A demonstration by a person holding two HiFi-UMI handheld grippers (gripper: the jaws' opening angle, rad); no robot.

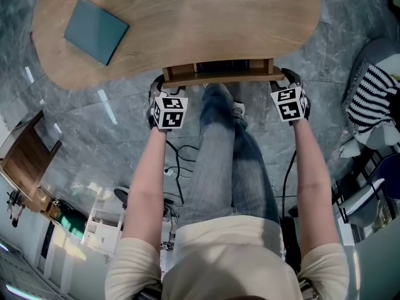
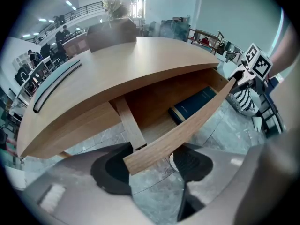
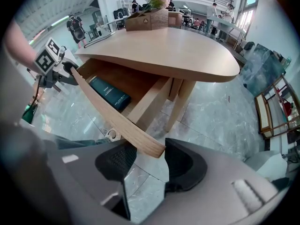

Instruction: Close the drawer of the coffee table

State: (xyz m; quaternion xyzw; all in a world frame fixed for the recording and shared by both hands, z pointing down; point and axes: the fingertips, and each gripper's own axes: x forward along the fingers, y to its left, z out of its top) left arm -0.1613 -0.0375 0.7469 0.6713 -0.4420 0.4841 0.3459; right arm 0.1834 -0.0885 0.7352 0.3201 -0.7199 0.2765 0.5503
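The oval wooden coffee table (image 1: 187, 24) has its drawer pulled partly out towards me. The drawer front (image 1: 219, 77) is a curved wooden strip. My left gripper (image 1: 159, 85) sits at its left end and my right gripper (image 1: 289, 79) at its right end. In the left gripper view the jaws (image 2: 152, 165) straddle the end of the drawer front (image 2: 187, 130), pads against the wood. The right gripper (image 3: 150, 156) clasps the other end of the front (image 3: 108, 111) the same way. A dark blue book (image 2: 192, 104) lies inside the drawer.
A teal book (image 1: 95, 31) lies on the tabletop at left. My legs (image 1: 219, 149) stand between the grippers, below the drawer. A striped cloth (image 1: 372, 99) lies on a seat at right, a wooden cabinet (image 1: 28, 155) stands at left, and cables (image 1: 178, 161) cross the marble floor.
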